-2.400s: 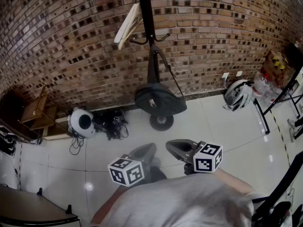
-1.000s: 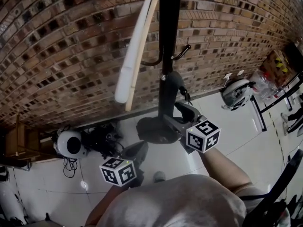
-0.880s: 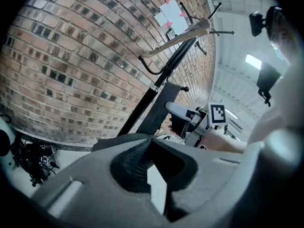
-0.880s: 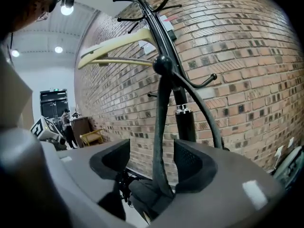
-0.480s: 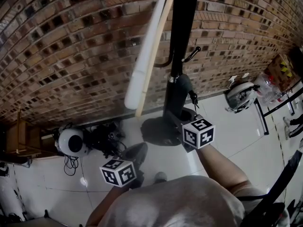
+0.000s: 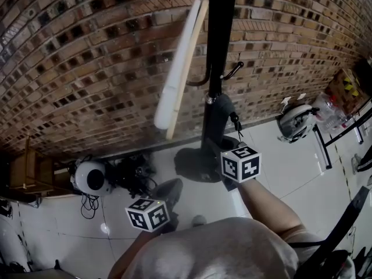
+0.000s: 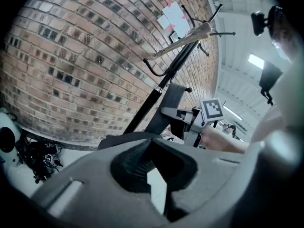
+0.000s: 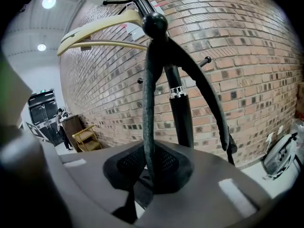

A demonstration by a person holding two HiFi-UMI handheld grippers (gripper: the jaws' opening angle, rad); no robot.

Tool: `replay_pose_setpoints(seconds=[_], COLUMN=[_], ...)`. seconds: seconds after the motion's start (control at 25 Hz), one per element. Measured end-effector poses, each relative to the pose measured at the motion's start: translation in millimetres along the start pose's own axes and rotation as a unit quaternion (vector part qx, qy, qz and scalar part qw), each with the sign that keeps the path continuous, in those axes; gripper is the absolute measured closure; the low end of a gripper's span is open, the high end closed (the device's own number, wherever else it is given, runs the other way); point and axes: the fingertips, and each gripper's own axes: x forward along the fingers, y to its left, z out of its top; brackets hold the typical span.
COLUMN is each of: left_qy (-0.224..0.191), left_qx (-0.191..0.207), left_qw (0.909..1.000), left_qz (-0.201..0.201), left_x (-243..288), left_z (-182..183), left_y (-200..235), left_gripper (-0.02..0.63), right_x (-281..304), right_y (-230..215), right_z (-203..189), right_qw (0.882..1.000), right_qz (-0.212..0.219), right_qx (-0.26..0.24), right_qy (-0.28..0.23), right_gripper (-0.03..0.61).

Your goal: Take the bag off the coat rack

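The bag point(image 6: 195, 160) hangs lengthwise straight down beside the coat rack point(image 6: 219, 51) pole. Its strap point(image 8: 148, 103) is looped over a round hook knob point(image 8: 154, 22) up top, and its body sits low near the floor. It is black, with a soft rounded body and a long narrow strap that runs down in two legs. The right gripper point(image 8: 149, 167) is closing its jaws on one strap leg, the pads pinching it. The left gripper point(image 7: 153, 167) hangs lower down, its jaws together on nothing.
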Motion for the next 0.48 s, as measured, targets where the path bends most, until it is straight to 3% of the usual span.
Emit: replay_pose_setpoints(seconds=[0.24,0.48], left_qy=[-0.020,-0.037], left_qx=[0.011,0.027], left_qw=[0.9997,0.9989], left_qz=[0.014,0.009], left_x=[-17.9,-32.5], left_z=[0.2,-11.9], left_y=[-8.0,-50.4], left_gripper=[0.614,0.614], right_x=[-36.4,-93.4], right_y=[26.4,51.5], right_z=[39.0,62.0], right_qw=[0.998,0.995], right_qz=[0.001,0.023], right_qx=[-0.034,-0.052], right_qy=[-0.050,-0.086], right_gripper=[0.557,0.557])
